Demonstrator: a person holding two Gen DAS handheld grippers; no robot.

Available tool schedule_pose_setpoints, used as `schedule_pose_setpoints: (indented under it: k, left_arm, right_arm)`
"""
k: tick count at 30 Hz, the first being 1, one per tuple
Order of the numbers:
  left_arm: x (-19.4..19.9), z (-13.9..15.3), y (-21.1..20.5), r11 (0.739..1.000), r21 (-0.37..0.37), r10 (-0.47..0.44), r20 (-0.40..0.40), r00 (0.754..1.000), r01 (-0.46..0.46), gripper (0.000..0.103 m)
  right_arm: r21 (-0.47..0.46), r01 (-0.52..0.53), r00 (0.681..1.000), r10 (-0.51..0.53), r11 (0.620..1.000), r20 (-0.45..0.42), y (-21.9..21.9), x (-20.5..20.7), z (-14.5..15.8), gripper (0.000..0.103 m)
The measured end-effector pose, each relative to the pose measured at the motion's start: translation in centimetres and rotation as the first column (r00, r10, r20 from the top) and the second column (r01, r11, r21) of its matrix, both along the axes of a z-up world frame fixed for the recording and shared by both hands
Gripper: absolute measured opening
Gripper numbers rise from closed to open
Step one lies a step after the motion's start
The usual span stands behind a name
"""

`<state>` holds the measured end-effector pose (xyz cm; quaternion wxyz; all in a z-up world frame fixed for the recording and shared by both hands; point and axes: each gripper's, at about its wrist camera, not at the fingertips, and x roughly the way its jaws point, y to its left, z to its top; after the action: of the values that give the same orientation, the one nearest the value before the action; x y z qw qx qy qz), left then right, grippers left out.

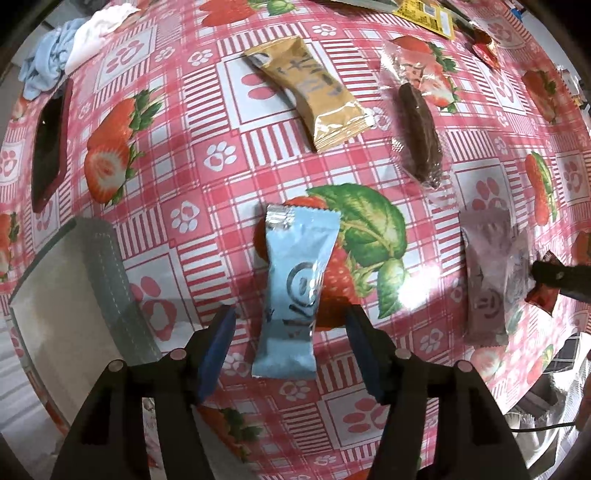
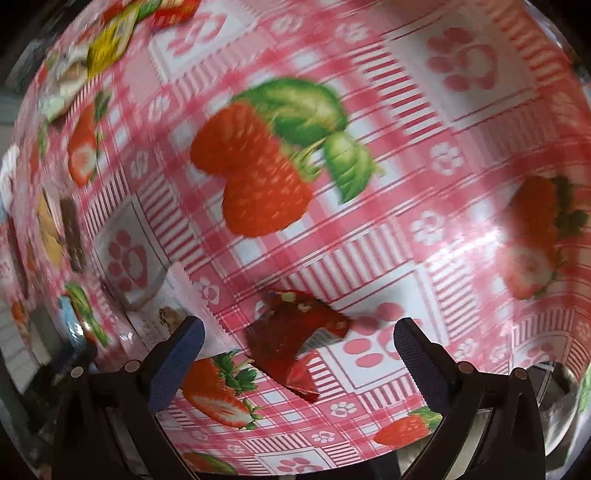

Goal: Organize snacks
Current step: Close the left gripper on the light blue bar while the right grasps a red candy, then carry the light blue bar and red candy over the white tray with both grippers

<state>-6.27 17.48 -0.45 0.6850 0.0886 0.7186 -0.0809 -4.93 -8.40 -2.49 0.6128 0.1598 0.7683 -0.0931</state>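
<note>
A pale blue snack packet (image 1: 295, 291) lies flat on the strawberry-print tablecloth (image 1: 207, 155). My left gripper (image 1: 290, 321) points straight down over its near half, open, with a blue pad on each side and a gap to the packet on both. In the right wrist view a crumpled red wrapper (image 2: 291, 343) lies on the tablecloth (image 2: 369, 229) between the wide-open fingers of my right gripper (image 2: 299, 328); neither pad touches it. The picture there is blurred. The same red wrapper (image 1: 541, 297) shows at the right edge of the left wrist view, under a black finger (image 1: 554, 275).
A tan packet (image 1: 314, 99), a brown bar in clear wrap (image 1: 419, 133) and a mauve packet (image 1: 487, 280) lie beyond and right. A yellow packet (image 1: 424, 14) sits far back. A pale box (image 1: 74, 295), a dark tray (image 1: 50, 144) and cloths (image 1: 74, 48) are left.
</note>
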Motion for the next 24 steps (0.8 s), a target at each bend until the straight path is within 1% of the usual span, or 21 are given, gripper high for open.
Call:
schedule_pose_setpoints:
  k: [1,2,3,4,5,6,7,8,9,10,11,15,16,18,24]
  left_arm:
    - [0.1,0.1,-0.3,1.000,0.001,-0.007,0.006,1.000,0.007,0.066]
    - [0.3,0.2,-0.5,1.000,0.004,-0.011,0.007,1.000,0.011,0.066]
    - [0.5,0.3,-0.8,1.000,-0.002,-0.015,0.008,1.000,0.015,0.061]
    - [0.5,0.4,-1.0,1.000,-0.014,-0.018,0.010,1.000,0.018,0.055]
    - [0.8,0.7,-1.5,1.000,-0.017,-0.020,0.013,1.000,0.021,0.051]
    - [0.9,0.8,-1.8,0.999,-0.020,-0.028,0.018,0.999,0.028,0.043]
    - [0.9,0.9,-1.9,0.999,-0.025,-0.033,0.022,0.999,0.034,0.031]
    - [1.0,1.1,-2.0,0.999,-0.037,-0.037,0.021,0.999,0.038,0.026]
    - [1.1,1.1,-2.1,0.998,-0.057,-0.033,0.014,0.999,0.034,0.026]
    - [1.1,1.3,-2.1,0.997,-0.071,-0.028,0.008,1.000,0.028,0.026]
    - [1.0,1.4,-2.0,0.997,-0.078,-0.021,0.008,1.000,0.022,0.026]
    - [0.4,2.7,-1.1,0.994,-0.105,0.002,0.033,0.999,0.001,0.026]
    - [0.3,3.1,-0.9,0.994,-0.109,0.007,0.039,0.999,-0.003,0.026]
    - [0.2,4.0,-0.4,0.992,-0.121,0.022,0.052,0.998,-0.016,0.026]
    - [-0.7,6.1,1.3,0.986,-0.154,0.074,0.075,0.994,-0.062,0.026]
  right_arm:
    - [-0.022,-0.017,1.000,0.017,1.000,0.004,0.3,-0.1,0.2,0.088]
    - [-0.029,-0.029,1.000,0.029,0.999,0.012,0.7,-0.1,0.3,0.081]
    - [-0.039,-0.044,0.999,0.044,0.998,0.018,0.9,-0.1,0.5,0.076]
    - [-0.049,-0.062,0.998,0.063,0.997,0.023,1.3,-0.3,0.8,0.067]
    - [-0.052,-0.070,0.997,0.071,0.996,0.024,1.3,-0.3,0.9,0.056]
    - [-0.059,-0.081,0.996,0.082,0.995,0.027,1.0,-0.6,1.2,0.051]
    - [-0.061,-0.081,0.996,0.083,0.995,0.029,0.6,-0.9,1.3,0.039]
    - [-0.058,-0.078,0.996,0.080,0.995,0.029,0.1,-0.6,1.6,0.032]
    - [-0.036,-0.066,0.997,0.067,0.997,0.036,-0.4,-0.9,1.7,0.032]
    - [-0.016,-0.055,0.998,0.056,0.998,0.040,-0.7,-1.1,1.9,0.028]
    - [-0.006,-0.054,0.998,0.054,0.999,0.044,-1.2,-1.1,2.0,0.028]
    - [0.026,-0.080,0.994,0.078,0.996,0.073,-1.8,-1.3,3.4,0.027]
    - [0.031,-0.089,0.993,0.086,0.996,0.082,-1.6,-2.2,3.7,0.027]
    - [0.051,-0.113,0.989,0.107,0.992,0.105,-0.9,-2.5,4.6,0.027]
    - [0.067,-0.178,0.975,0.166,0.982,0.150,2.2,-2.7,7.0,0.027]
